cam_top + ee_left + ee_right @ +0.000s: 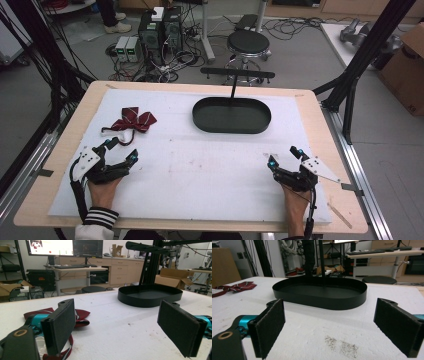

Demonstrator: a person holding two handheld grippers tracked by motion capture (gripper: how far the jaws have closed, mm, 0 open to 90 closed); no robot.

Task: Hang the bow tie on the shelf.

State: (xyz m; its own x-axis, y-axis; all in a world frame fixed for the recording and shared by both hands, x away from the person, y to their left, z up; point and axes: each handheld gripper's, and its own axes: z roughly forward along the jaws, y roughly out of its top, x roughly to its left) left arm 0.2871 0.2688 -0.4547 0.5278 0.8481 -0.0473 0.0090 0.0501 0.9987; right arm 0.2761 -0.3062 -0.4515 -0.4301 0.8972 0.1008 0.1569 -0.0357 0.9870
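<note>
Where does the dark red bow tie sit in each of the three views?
High view: bow tie at upper left of the white mat, just ahead of the left gripper.
Left gripper view: lower left, partly behind the left finger.
Right gripper view: far left edge, lying flat on the mat.
Shared landmark: the black oval tray, to the tie's right in all three.

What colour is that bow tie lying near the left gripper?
The bow tie is dark red with thin pale stripes, best seen in the high view.
</note>
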